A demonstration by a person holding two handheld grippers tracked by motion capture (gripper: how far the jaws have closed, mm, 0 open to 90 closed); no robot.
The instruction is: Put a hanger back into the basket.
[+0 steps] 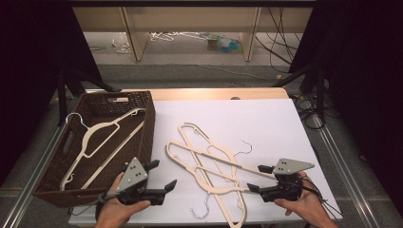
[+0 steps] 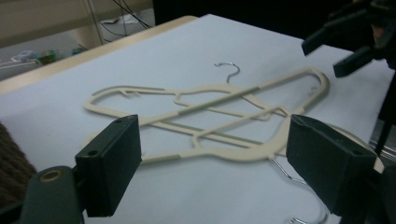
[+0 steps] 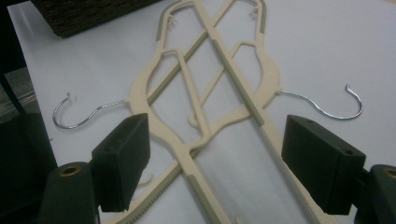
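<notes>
Hands (image 1: 119, 209) low, jaws wide, facing hangers (image 1: 209, 166)

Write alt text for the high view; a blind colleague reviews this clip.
Two cream hangers lie crossed on a white table, an open left gripper and right gripper flanking them. A third hanger lies in a brown basket.
</notes>
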